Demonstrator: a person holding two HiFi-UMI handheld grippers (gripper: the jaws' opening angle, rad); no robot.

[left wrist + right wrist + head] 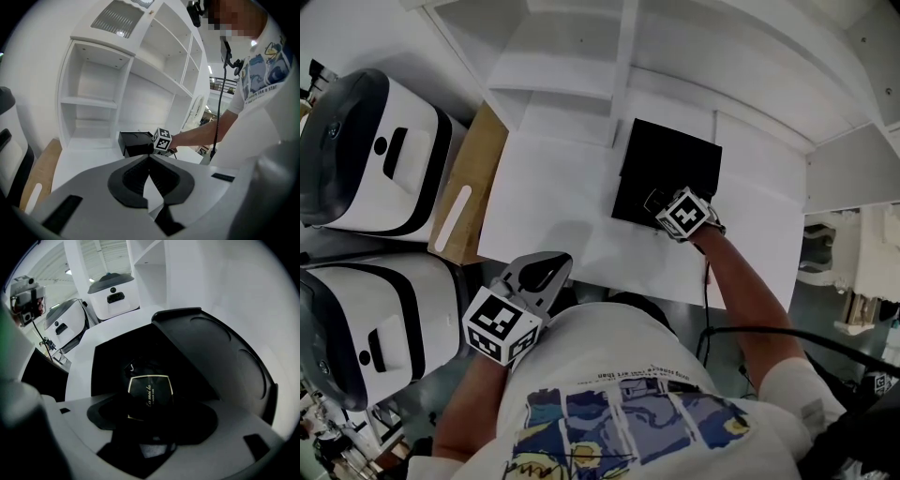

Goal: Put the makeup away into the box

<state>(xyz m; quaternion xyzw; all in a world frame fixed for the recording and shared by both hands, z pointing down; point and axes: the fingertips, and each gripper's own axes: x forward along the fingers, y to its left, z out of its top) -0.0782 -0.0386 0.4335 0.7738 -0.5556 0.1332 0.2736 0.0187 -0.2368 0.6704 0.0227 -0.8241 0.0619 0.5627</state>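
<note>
Two white machines (pixel 366 150) beside left tongs (pixel 150 158) (clenched, empty); right tongs (pixel 654 201) clasp black compact (pixel 150 390) over open box (pixel 675 155).

We see a black box (pixel 667 173) on a white table (pixel 553 187). The makeup case (pixel 149 391) is black with a gold border and gold lettering. The left gripper (pixel 150 158) and right gripper (pixel 654 200) are grey with black pads and black-and-white marker squares. The shirt (pixel 628 403) is white, printed blue and yellow.

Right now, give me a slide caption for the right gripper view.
Right gripper holds a black makeup compact at the open black box, lid raised.
</note>
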